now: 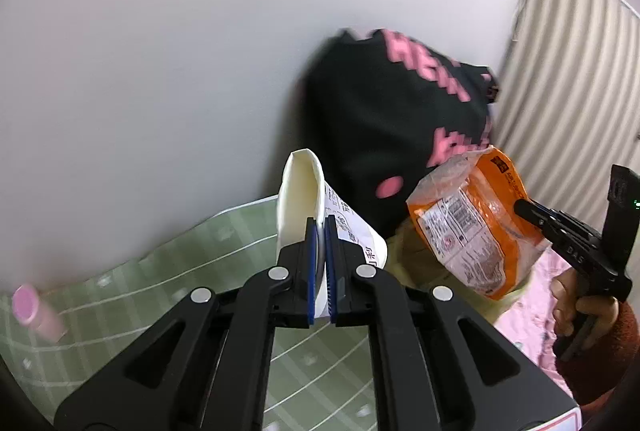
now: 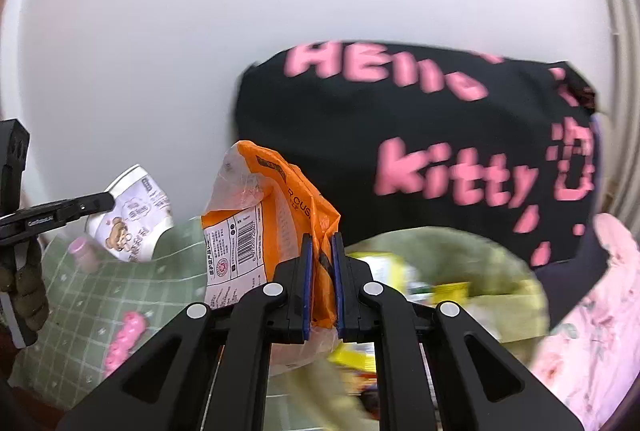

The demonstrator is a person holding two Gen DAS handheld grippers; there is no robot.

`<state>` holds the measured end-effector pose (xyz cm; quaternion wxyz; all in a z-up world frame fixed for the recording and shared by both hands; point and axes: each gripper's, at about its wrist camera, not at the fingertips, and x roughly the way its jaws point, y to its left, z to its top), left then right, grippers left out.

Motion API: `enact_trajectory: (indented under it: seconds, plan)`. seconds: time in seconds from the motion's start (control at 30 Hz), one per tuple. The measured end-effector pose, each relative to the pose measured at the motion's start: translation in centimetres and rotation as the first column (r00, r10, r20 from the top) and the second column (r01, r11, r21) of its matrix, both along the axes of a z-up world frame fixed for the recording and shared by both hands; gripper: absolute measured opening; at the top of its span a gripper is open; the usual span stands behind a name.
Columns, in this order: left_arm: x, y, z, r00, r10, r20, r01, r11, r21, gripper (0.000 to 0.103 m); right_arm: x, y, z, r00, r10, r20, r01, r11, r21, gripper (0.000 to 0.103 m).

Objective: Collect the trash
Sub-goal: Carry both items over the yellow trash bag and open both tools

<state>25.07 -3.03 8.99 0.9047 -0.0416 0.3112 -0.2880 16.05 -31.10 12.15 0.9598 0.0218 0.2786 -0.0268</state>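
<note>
1. Left wrist view: the left gripper [image 1: 320,231] has its fingers pinched narrow on the rim of a paper cup [image 1: 320,207], held up in the air above the green mat [image 1: 120,271]. To the right, the right gripper [image 1: 524,209] carries an orange wrapper [image 1: 476,223], also aloft. So 2 pieces of trash look picked up but not yet dropped anywhere. A pink tube [image 1: 34,311] lies at the far left on the mat, blurred, and may be left to collect.

2. Right wrist view: the right gripper [image 2: 320,243] is clamped on the orange wrapper [image 2: 272,227]. Just beyond and below it sits a yellow-green bag [image 2: 500,271] with packets inside, likely the trash bag, so some collecting seems done. At left the left gripper [image 2: 108,201] holds the paper cup [image 2: 132,227]. A pink squiggly item [image 2: 124,339] and the pink tube [image 2: 82,251] rest on the mat.

3. Hard to make out: the bag's contents are smeared by motion blur; the black cushion [image 2: 400,135] hides what lies behind it; the cup's inside cannot be judged.
</note>
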Motion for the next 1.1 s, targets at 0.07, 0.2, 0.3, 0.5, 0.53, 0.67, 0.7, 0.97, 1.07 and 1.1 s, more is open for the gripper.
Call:
enact_trajectory:
  seconds: [0.07,0.2,0.3,0.5,0.53,0.67,0.7,0.97,1.07,1.1]
  plan:
    - [0.5,-1.9,0.9,0.999,-0.045,0.014,0.046,0.999,-0.021,0.004,-0.7,-2.4,1.2,0.998,-0.066,0.021,0.066,0.998,-0.016,0.01]
    - [1.4,-6.1,3.0,0.987,-0.153,0.042,0.156,0.985,-0.079,0.004,-1.5,-7.0,2.7,0.982,-0.186,0.038,0.189,0.98,-0.058,0.01]
    - [1.5,-9.8,4.2,0.969,-0.241,0.059,0.246,0.963,-0.108,0.004,-1.4,-9.5,1.8,0.973,-0.229,0.0,0.228,0.971,-0.076,0.01]
    - [1.6,-18.5,1.7,0.903,-0.429,-0.021,0.427,0.902,-0.066,0.004,0.2,-10.7,-3.8,0.964,-0.206,-0.167,0.198,0.978,-0.059,0.01]
    - [1.6,-19.6,0.6,0.896,-0.441,-0.054,0.439,0.897,-0.044,0.004,0.5,-10.7,-4.6,0.963,-0.195,-0.188,0.189,0.981,-0.053,0.01]
    - [1.3,-24.3,-5.1,0.879,-0.448,-0.162,0.468,0.875,0.121,0.005,1.6,-10.6,-7.2,0.956,-0.138,-0.26,0.133,0.99,-0.034,0.01]
    - [1.1,-24.9,-5.9,0.875,-0.454,-0.169,0.477,0.868,0.138,0.006,1.8,-10.5,-7.4,0.955,-0.128,-0.267,0.121,0.992,-0.042,0.01]
    - [1.3,-27.6,-8.2,0.857,-0.47,-0.213,0.508,0.84,0.191,0.006,2.9,-10.3,-9.3,0.941,-0.071,-0.33,0.048,0.996,-0.079,0.01]
    - [1.7,-27.3,-8.6,0.856,-0.465,-0.226,0.507,0.84,0.192,0.007,2.7,-10.3,-9.2,0.942,-0.074,-0.327,0.051,0.996,-0.077,0.01]
    - [1.7,-27.4,-8.6,0.856,-0.464,-0.229,0.507,0.841,0.191,0.007,2.8,-10.3,-9.2,0.942,-0.074,-0.327,0.051,0.996,-0.076,0.01]
